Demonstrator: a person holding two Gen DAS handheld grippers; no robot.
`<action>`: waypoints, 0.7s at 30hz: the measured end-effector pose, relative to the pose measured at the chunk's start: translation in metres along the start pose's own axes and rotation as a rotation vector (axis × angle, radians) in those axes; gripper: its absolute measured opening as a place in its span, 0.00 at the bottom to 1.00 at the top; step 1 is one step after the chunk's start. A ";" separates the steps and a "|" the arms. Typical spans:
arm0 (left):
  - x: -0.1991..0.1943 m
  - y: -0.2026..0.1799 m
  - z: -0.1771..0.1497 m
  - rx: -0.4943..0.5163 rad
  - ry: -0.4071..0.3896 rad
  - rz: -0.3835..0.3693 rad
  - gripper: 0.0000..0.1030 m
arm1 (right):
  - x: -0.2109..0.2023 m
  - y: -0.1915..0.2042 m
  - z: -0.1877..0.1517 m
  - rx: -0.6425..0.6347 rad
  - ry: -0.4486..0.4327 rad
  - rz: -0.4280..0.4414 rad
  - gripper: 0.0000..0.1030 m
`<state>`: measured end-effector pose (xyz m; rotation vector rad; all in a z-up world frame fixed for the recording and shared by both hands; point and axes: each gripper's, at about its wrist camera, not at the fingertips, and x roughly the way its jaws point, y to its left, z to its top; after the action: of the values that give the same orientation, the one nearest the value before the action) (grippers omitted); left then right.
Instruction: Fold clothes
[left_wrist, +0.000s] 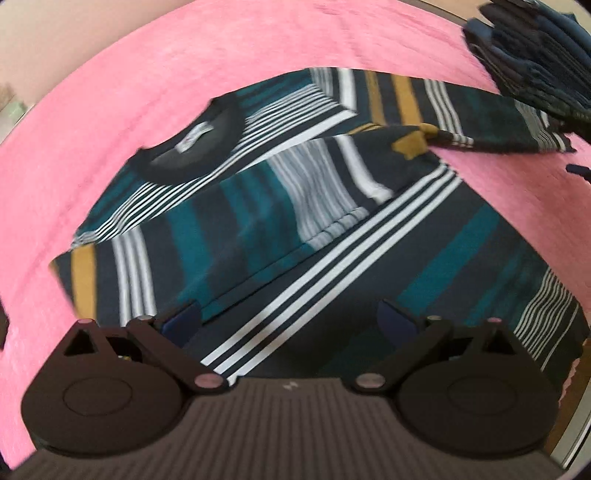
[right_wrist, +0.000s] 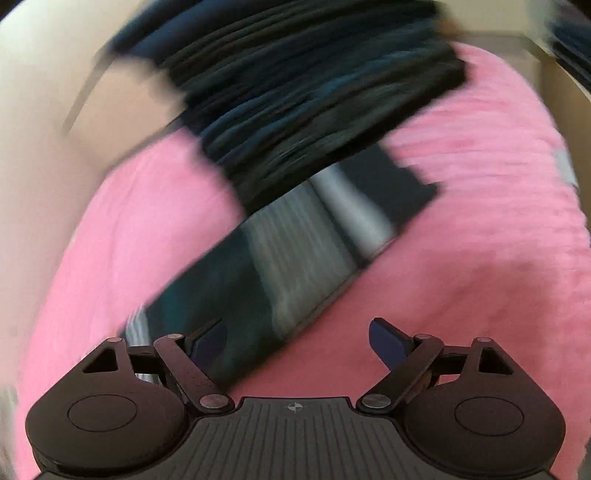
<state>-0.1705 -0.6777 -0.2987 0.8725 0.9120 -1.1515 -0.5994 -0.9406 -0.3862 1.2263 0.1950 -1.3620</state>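
A striped sweater (left_wrist: 332, 236), navy with teal, white and mustard bands, lies flat on the pink cover (left_wrist: 110, 110). Its collar (left_wrist: 192, 147) points to the upper left. One sleeve (left_wrist: 280, 199) is folded across the chest. The other sleeve (left_wrist: 461, 110) stretches out to the right. My left gripper (left_wrist: 291, 321) is open and empty, hovering over the sweater's lower body. My right gripper (right_wrist: 299, 339) is open and empty over the outstretched sleeve (right_wrist: 288, 251), with its left finger above the fabric. The right wrist view is blurred.
A stack of folded dark blue clothes (left_wrist: 532, 55) sits at the far right on the pink cover; it also shows in the right wrist view (right_wrist: 314, 92), overlapping the sleeve's cuff end. The pink cover (right_wrist: 480, 184) ends near a pale wall.
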 end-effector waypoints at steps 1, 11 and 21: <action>0.003 -0.006 0.003 0.012 0.001 -0.001 0.97 | 0.005 -0.009 0.010 0.050 -0.010 0.010 0.73; 0.028 -0.033 0.028 0.085 0.024 0.012 0.97 | 0.039 -0.053 0.053 0.234 -0.027 0.050 0.17; 0.016 -0.015 0.030 0.025 -0.028 0.020 0.97 | -0.019 0.080 0.034 -0.294 -0.032 0.090 0.07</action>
<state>-0.1788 -0.7143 -0.3038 0.8820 0.8655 -1.1578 -0.5581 -0.9744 -0.3148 0.9556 0.3031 -1.2254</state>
